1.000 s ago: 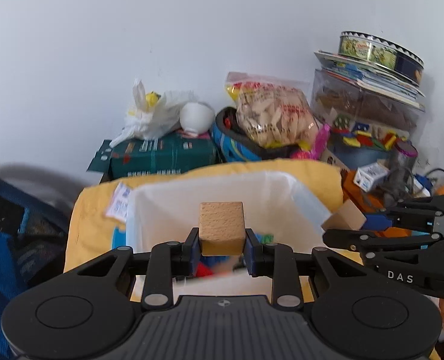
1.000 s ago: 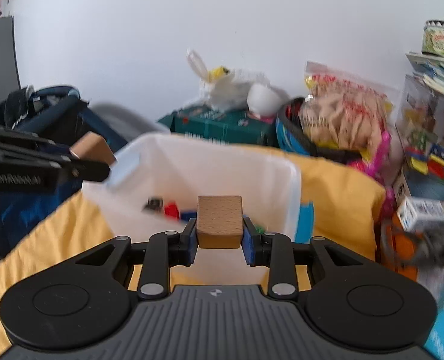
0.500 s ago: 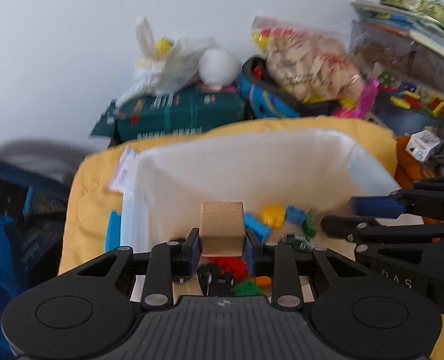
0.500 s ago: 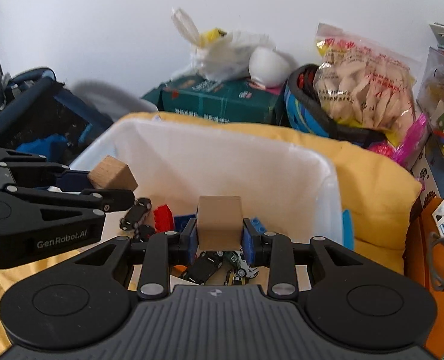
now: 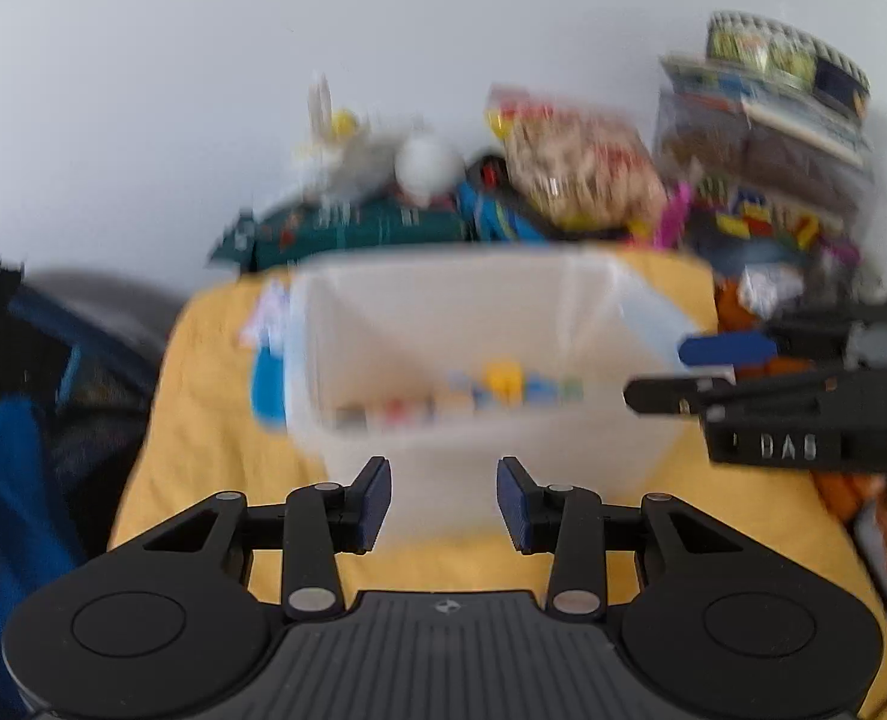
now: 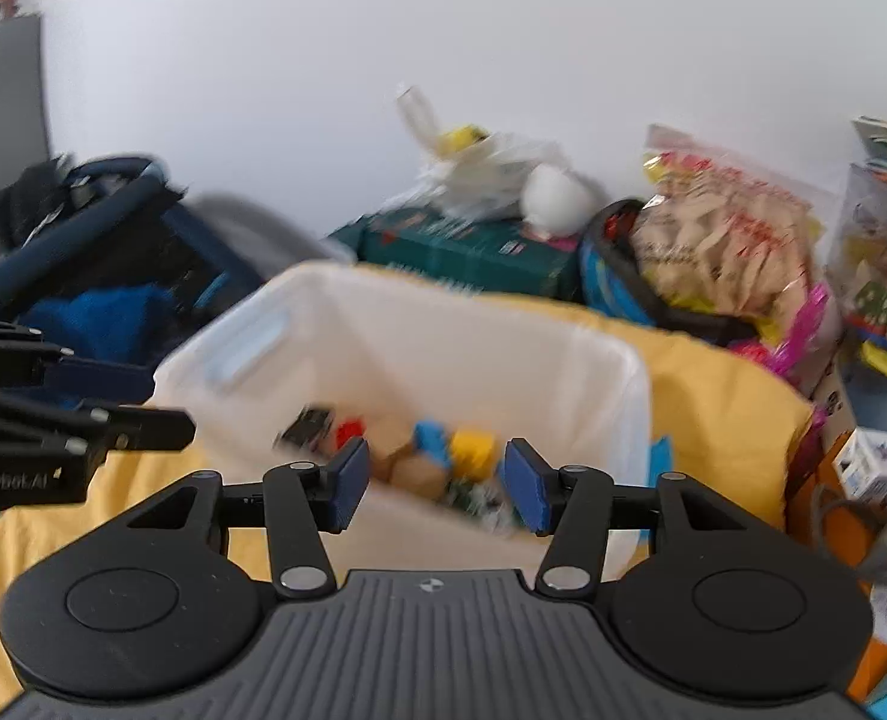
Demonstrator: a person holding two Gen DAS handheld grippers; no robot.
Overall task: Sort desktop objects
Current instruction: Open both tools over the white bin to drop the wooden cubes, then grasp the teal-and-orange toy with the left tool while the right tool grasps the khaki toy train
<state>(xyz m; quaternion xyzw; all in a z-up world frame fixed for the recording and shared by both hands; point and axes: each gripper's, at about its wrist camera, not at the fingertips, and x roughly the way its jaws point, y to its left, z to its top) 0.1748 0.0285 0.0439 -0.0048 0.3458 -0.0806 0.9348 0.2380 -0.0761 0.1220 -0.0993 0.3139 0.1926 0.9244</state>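
Observation:
A white plastic bin (image 5: 563, 294) stands on a yellow cloth (image 5: 203, 396) and holds several small toys and two wooden cubes (image 6: 407, 462). My left gripper (image 5: 443, 504) is open and empty, just in front of the bin's near wall. My right gripper (image 6: 437, 486) is open and empty above the bin's near edge (image 6: 419, 534). The right gripper also shows at the right of the left wrist view (image 5: 683, 372), and the left gripper at the left of the right wrist view (image 6: 161, 408). The left wrist view is blurred.
Behind the bin are a green box (image 6: 461, 246), a white plastic bag (image 6: 485, 174), a white ball (image 6: 551, 198), a bag of wooden pieces (image 6: 719, 240) and stacked boxes with a tin (image 5: 785, 54). A dark blue bag (image 6: 95, 276) lies left. A wall is behind.
Both grippers opened and let go of their wooden cubes, which now lie in the bin. Both grippers have drawn back and up from the bin.

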